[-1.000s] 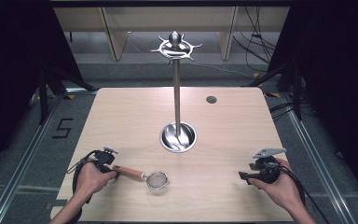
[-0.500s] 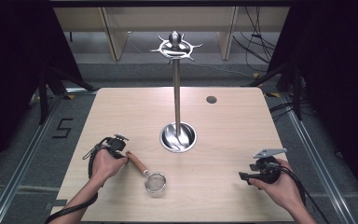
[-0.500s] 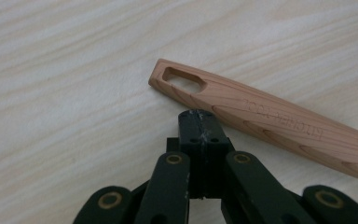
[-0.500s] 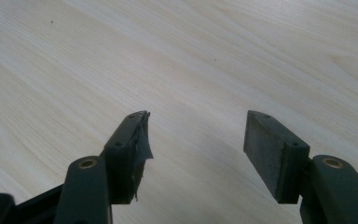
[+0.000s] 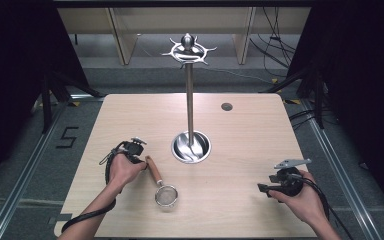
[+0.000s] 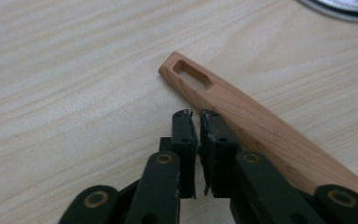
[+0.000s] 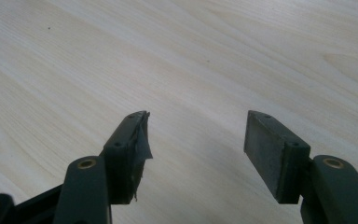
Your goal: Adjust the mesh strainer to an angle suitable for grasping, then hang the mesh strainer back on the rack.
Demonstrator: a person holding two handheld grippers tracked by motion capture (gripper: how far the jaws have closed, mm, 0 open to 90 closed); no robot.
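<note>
a pale wooden table point(image 5: 240, 150) holds a tall steel stand point(image 5: 190, 100). the small mesh strainer with a wooden handle point(image 5: 156, 176) now lies turned, handle toward the stand. the left gripper point(image 6: 196, 114) has let go; its jaws have just parted slightly, empty beside the handle. the right gripper point(image 7: 196, 130) waits wide apart. the sieve bowl is hidden in the left gripper view.
</note>
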